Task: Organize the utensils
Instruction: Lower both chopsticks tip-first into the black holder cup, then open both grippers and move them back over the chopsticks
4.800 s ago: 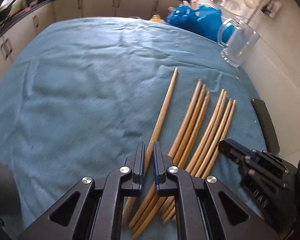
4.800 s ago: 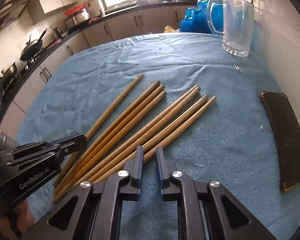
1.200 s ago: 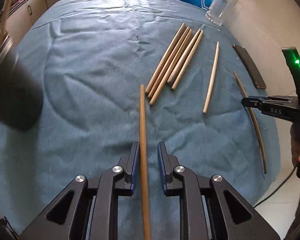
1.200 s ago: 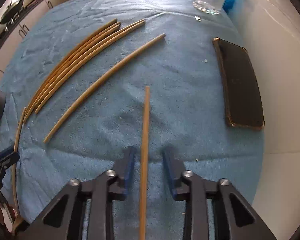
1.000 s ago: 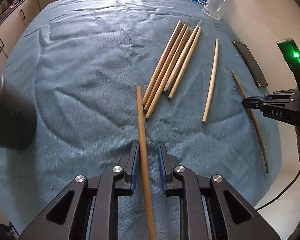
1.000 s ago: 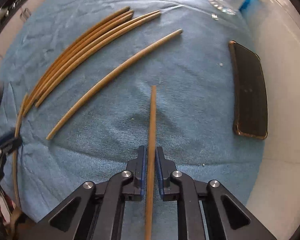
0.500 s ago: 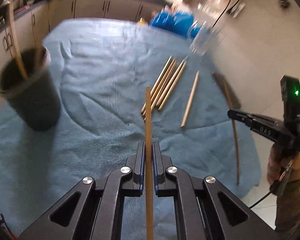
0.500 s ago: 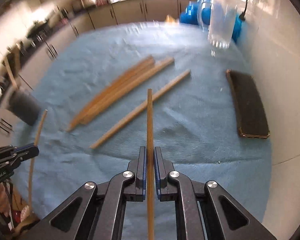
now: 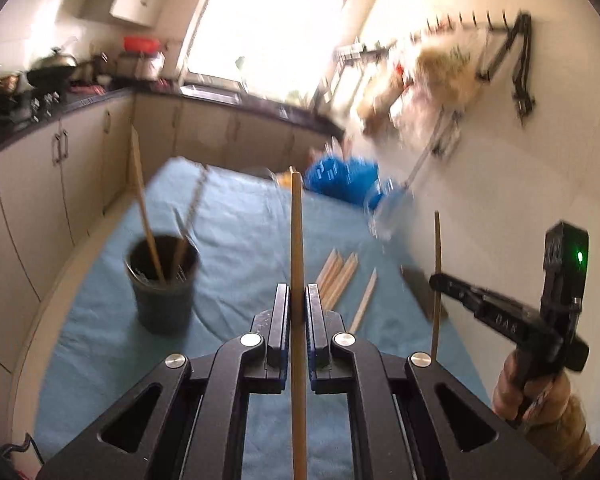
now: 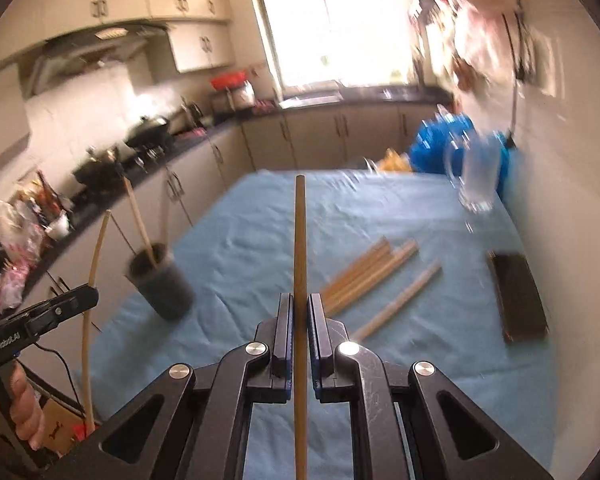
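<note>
My left gripper [image 9: 298, 300] is shut on a wooden chopstick [image 9: 297, 240] and holds it upright above the blue cloth. My right gripper [image 10: 299, 308] is shut on another wooden chopstick [image 10: 299, 248], also lifted. A dark utensil cup [image 9: 162, 280] stands on the left of the table with a chopstick and other utensils in it; it also shows in the right wrist view [image 10: 160, 280]. Several loose chopsticks [image 9: 340, 276] lie on the cloth right of centre, also in the right wrist view [image 10: 368, 272]. The right gripper shows in the left wrist view [image 9: 440, 280], the left gripper in the right wrist view [image 10: 88, 298].
A glass mug [image 10: 478, 184] and a blue plastic bag [image 10: 440, 144] stand at the far right of the table. A dark phone [image 10: 518, 296] lies near the right edge. Kitchen cabinets and a stove counter run along the left. A blue cloth [image 10: 260, 240] covers the table.
Both grippers closed on a chopstick each, lifted them off the cloth and tilted up. The views now look across the kitchen, with the cup in sight.
</note>
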Motion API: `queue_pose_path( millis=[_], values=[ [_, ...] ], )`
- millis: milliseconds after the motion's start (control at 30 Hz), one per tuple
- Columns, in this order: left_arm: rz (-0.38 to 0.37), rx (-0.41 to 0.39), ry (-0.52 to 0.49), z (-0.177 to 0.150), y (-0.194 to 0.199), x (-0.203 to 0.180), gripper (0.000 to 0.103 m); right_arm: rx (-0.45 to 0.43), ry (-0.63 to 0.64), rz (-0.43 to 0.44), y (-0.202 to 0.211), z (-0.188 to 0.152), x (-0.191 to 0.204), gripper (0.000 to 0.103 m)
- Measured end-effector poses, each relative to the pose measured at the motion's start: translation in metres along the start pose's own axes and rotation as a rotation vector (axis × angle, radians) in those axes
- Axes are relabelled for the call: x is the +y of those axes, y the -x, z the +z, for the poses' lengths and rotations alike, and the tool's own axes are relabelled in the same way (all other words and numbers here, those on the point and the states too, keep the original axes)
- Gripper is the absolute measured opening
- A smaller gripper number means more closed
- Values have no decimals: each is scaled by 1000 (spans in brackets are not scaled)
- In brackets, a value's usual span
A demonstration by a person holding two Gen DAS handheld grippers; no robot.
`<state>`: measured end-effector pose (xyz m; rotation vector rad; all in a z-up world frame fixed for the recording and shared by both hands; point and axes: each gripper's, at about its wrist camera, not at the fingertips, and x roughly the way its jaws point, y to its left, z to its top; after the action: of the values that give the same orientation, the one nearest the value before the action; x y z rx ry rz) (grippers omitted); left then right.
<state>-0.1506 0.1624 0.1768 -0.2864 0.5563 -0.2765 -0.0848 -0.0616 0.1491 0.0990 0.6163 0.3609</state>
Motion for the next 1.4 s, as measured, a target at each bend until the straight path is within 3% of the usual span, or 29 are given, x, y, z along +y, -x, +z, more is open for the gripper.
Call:
queue_pose_path(
  millis=[300, 600, 767, 1033, 1333, 1400],
  values=[
    [141, -247, 80, 72, 25, 60, 6, -143, -9, 173, -39, 64, 84, 8],
    [221, -371, 137, 118, -12, 104, 6, -270, 9, 213, -105, 104, 152, 8],
    [237, -365, 115, 122, -46, 114, 6, -300, -41, 219, -139, 108, 156, 8],
    [246, -282, 110, 98, -93, 127, 6, -294, 11, 167, -163, 88, 156, 8],
    [285, -256, 114, 81, -96, 126, 7, -244, 28, 172, -169, 71, 149, 9],
    [298, -250, 112, 80, -94, 125, 7, -242, 25, 169, -165, 72, 147, 14]
  ],
)
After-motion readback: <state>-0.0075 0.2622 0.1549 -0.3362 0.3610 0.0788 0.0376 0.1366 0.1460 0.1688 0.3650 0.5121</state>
